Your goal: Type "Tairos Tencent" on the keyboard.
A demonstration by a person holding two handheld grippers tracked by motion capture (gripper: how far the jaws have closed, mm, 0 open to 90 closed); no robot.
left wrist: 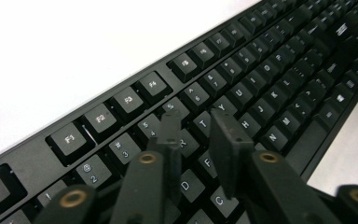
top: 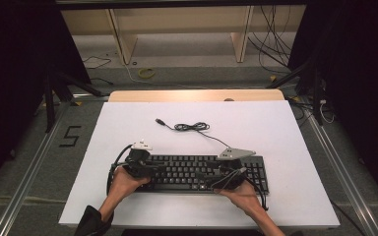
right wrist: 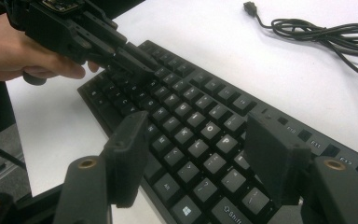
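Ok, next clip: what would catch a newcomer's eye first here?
A black keyboard lies across the near half of the white table, with a hand-held claw over each end. The left claw, jaws narrowly apart, hangs over the R and T keys; the right claw gapes wide above the O and P keys. Behind lies a loose coiled cable.

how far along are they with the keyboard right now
Done: the keyboard lies flat on the table, cable unplugged and loose behind it. In hand: the left gripper, nearly closed, hovers over R and T; the right gripper is open over the right-hand keys. Pressing apparently remains.
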